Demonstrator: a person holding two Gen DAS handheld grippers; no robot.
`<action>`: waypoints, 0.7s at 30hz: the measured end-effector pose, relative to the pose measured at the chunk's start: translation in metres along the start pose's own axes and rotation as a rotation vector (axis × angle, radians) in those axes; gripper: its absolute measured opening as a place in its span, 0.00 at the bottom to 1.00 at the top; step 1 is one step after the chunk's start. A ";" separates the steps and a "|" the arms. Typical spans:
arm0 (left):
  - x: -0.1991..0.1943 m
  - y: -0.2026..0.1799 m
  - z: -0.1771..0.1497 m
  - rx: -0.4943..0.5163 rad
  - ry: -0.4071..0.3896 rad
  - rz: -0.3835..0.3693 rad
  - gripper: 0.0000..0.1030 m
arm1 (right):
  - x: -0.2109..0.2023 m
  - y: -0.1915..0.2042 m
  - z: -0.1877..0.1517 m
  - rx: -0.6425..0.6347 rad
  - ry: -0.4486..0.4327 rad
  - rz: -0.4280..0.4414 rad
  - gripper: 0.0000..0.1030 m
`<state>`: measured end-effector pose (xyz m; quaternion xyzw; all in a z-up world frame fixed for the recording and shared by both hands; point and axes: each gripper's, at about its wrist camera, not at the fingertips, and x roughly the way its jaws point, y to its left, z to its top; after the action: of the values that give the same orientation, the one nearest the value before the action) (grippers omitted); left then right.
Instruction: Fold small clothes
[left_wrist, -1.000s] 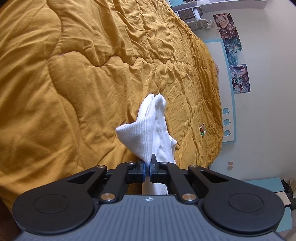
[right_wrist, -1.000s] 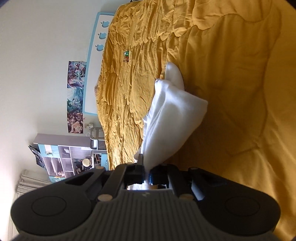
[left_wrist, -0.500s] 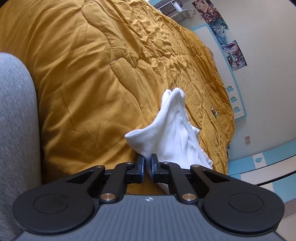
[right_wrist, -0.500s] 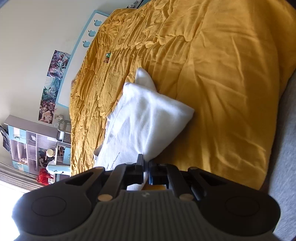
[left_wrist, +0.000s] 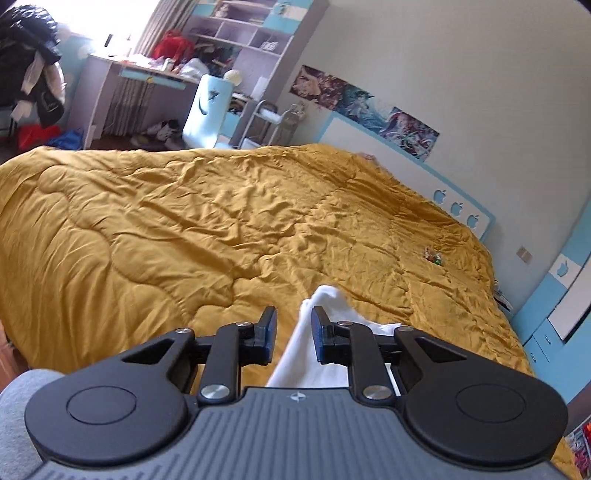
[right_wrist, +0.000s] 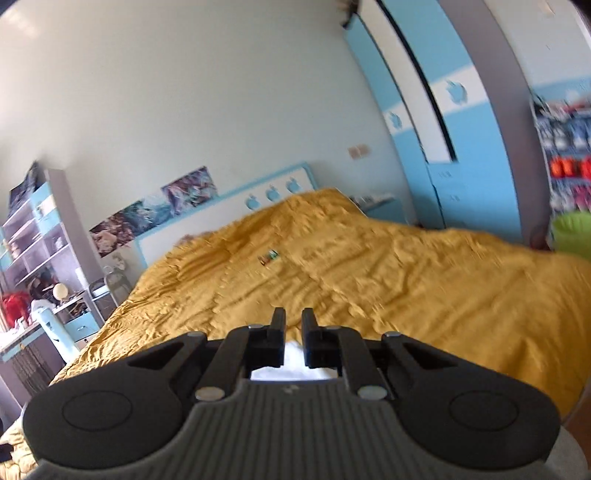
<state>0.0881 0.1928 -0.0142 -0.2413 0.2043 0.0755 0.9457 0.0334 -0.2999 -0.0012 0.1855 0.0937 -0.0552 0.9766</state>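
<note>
While the white garment (left_wrist: 314, 354) lies on the yellow quilt (left_wrist: 184, 240) of the bed, the left gripper (left_wrist: 293, 336) is opening, cloth between its jaws but unpressed, evidently releasing a finished fold. The right gripper (right_wrist: 293, 339) is likewise opening, nothing between its jaws. Its body hides most of the garment (right_wrist: 293, 365); motion blur softens that view.

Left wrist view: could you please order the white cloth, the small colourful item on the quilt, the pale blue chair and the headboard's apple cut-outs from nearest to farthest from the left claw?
1. white cloth, between the opening left claw
2. small colourful item, right, mid-quilt
3. apple cut-outs, far right
4. pale blue chair, beyond the bed, upper left
</note>
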 end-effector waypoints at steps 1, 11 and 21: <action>0.004 -0.011 -0.001 0.012 0.005 -0.032 0.09 | 0.006 0.017 0.001 -0.035 -0.025 0.031 0.05; 0.044 -0.085 -0.086 0.254 0.008 -0.192 0.00 | 0.072 0.103 -0.094 -0.242 0.112 0.246 0.05; 0.086 -0.073 -0.116 0.301 0.142 -0.172 0.00 | 0.112 0.112 -0.173 -0.444 0.265 0.235 0.03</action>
<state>0.1425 0.0760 -0.1122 -0.1185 0.2583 -0.0543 0.9572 0.1306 -0.1403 -0.1425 -0.0178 0.2082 0.1052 0.9722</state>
